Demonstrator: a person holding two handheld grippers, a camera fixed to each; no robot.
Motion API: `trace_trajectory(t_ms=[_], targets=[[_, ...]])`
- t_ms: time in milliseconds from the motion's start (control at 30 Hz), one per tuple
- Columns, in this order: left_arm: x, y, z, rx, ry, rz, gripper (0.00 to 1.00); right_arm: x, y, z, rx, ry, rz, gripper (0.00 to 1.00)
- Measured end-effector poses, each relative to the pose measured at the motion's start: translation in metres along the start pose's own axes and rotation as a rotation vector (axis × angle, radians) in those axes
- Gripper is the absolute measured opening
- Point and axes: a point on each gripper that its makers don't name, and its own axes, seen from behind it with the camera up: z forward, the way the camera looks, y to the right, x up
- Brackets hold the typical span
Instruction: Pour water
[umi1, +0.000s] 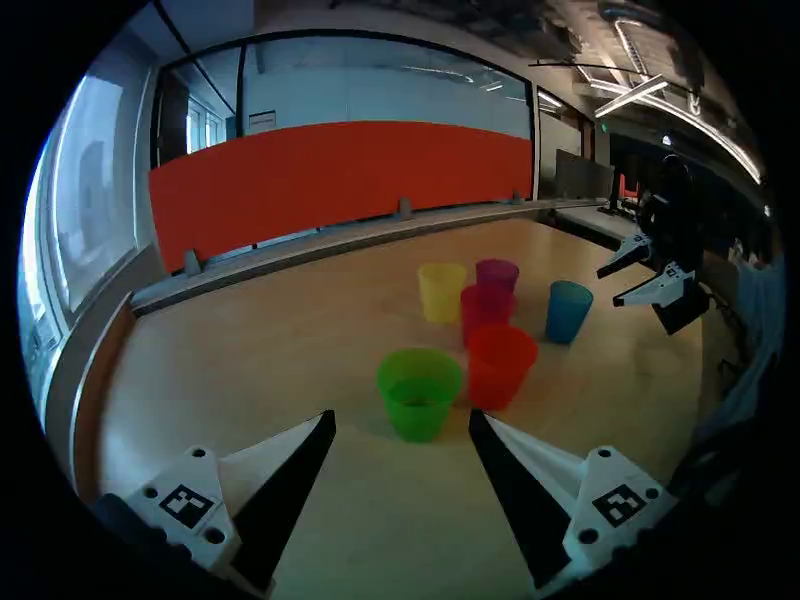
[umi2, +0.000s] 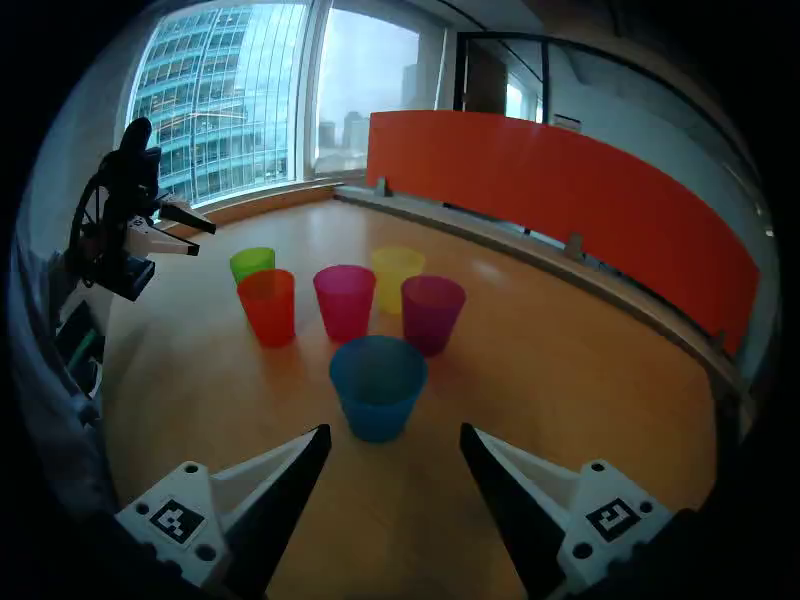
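Several plastic cups stand upright in a cluster on a wooden table. In the left gripper view, my left gripper (umi1: 401, 425) is open, with the green cup (umi1: 419, 392) just beyond its fingertips and the orange cup (umi1: 499, 364) beside it. Behind them stand the pink cup (umi1: 487, 309), yellow cup (umi1: 442, 291), purple cup (umi1: 497, 274) and blue cup (umi1: 568, 310). In the right gripper view, my right gripper (umi2: 394, 437) is open, with the blue cup (umi2: 378, 387) close ahead between its fingers. The right gripper (umi1: 622, 285) hangs open at the far right.
A long orange panel (umi1: 340, 180) stands along the table's far side, with windows (umi2: 240, 100) behind. The table's wooden top (umi1: 280, 340) spreads to the left of the cups. The other gripper and the person's arm (umi2: 120, 240) are at the left in the right gripper view.
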Motion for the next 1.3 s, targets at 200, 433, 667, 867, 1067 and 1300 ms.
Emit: trace_trajectory(t_ms=[200,433,667,867,1067,1300], targets=[[0.009,-0.004,-0.004,0.03,0.043,-0.014,0.99,0.012,0.011,-0.008,-0.054,0.051,0.021,1.0],[0.019,-0.012,-0.008,0.089,0.095,-0.036,0.99,0.03,0.025,-0.016,-0.119,0.121,0.052,1.0],[0.039,-0.022,-0.014,0.15,0.174,-0.05,0.99,0.047,0.037,-0.025,-0.188,0.187,0.072,1.0],[0.058,-0.028,-0.019,0.215,0.235,-0.032,0.99,0.064,0.056,-0.033,-0.284,0.258,0.08,1.0],[0.067,-0.032,-0.02,0.267,0.283,-0.044,0.99,0.078,0.078,-0.045,-0.391,0.343,0.115,1.0],[0.073,-0.037,-0.025,0.323,0.33,-0.07,0.99,0.085,0.095,-0.06,-0.481,0.43,0.178,1.0]])
